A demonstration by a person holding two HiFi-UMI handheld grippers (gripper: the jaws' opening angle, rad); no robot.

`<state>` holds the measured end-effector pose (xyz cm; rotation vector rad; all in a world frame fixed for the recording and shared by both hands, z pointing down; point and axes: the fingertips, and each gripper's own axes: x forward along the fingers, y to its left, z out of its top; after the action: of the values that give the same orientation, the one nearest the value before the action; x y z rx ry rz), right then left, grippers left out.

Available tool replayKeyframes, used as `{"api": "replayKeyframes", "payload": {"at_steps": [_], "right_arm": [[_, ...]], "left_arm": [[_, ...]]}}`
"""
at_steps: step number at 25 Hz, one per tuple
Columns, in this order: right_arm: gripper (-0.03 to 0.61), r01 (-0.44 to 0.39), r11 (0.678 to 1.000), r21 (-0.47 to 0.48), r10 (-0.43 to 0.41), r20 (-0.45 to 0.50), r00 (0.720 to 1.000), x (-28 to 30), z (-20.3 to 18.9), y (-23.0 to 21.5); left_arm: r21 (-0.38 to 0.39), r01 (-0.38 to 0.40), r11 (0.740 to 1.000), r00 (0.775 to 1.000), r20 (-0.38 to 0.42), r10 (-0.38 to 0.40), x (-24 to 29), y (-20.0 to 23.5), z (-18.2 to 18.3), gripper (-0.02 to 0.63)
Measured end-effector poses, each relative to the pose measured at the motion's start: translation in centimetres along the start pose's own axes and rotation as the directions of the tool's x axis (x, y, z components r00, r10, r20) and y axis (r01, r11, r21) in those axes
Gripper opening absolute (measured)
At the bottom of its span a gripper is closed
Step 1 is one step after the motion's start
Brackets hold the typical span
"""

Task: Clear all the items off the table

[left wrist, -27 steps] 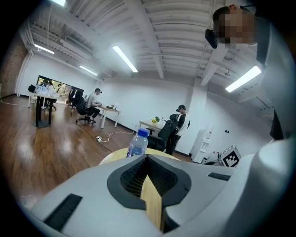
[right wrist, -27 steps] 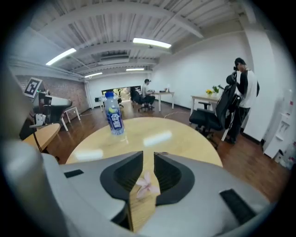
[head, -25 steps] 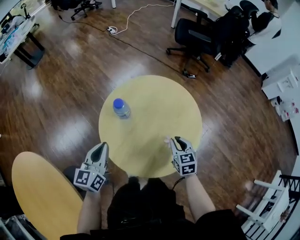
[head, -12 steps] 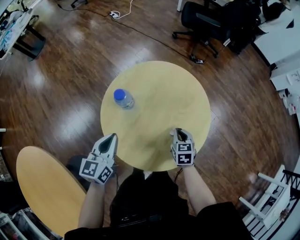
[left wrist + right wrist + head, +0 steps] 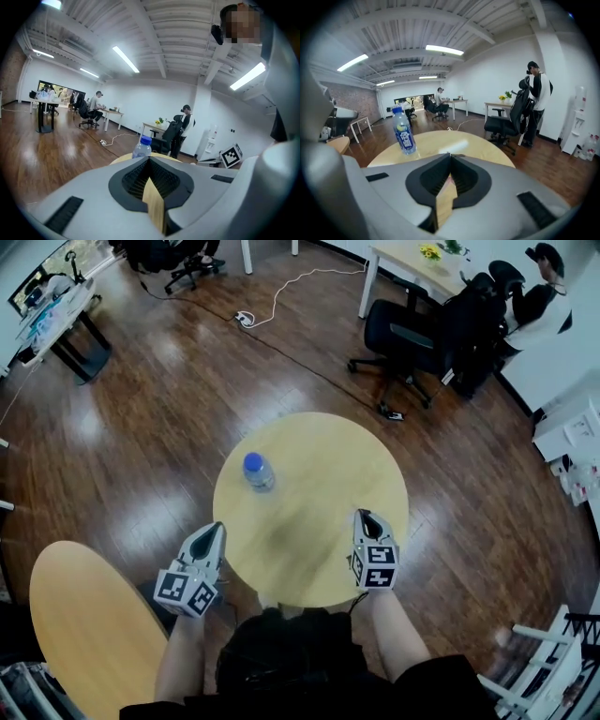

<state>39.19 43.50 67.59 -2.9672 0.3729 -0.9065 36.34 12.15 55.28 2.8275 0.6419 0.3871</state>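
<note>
A clear water bottle [image 5: 257, 471] with a blue cap stands upright on the left part of the round wooden table [image 5: 319, 451]. It also shows in the left gripper view [image 5: 142, 147] and the right gripper view [image 5: 404, 130]. My right gripper [image 5: 366, 515] hovers over the table's near right edge. Its jaws have just closed, and a thin pinkish sliver [image 5: 450, 179] shows between the pads. What it is I cannot tell. My left gripper [image 5: 217, 527] is shut and empty at the near left rim, short of the bottle.
A second wooden table [image 5: 84, 615] lies at the lower left. Black office chairs [image 5: 412, 329] and a standing person [image 5: 544, 287] are beyond the round table. A white cable [image 5: 281, 282] trails over the wood floor, and a white rack [image 5: 534, 662] stands at the lower right.
A small pale pink thing lay on the table beside the right gripper's tip; that spot is now bare. The right gripper has risen and shifted forward over the edge. The left gripper rose slightly.
</note>
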Motion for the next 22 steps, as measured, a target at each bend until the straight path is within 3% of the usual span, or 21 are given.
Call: {"api": "replayKeyframes", "payload": {"at_steps": [5,11,16,22], "right_arm": [[0.004,-0.032,0.999,-0.025,0.036,0.194,0.98,-2.5,8.2,0.8],[0.004,-0.14,0.985,-0.097,0.166,0.358,0.919,-6.8,14.8,5.3],[0.003,-0.273,0.943,-0.192,0.327,0.365,0.872,-6.6,16.7,10.2],[0.004,-0.388,0.877,-0.282,0.469,0.338,0.816,-6.9,17.6,18.2]], "left_arm": [[0.031,-0.039,0.999,0.988,0.148,0.034,-2.1,0.5,4.8,0.0],[0.039,-0.093,0.995,0.954,0.289,0.078,-5.8,-0.8,9.0,0.002],[0.024,-0.22,0.975,0.923,0.328,0.201,-10.4,-0.4,8.7,0.002],[-0.069,-0.384,0.921,0.856,0.347,0.383,-19.2,2.9,6.6,0.0]]}}
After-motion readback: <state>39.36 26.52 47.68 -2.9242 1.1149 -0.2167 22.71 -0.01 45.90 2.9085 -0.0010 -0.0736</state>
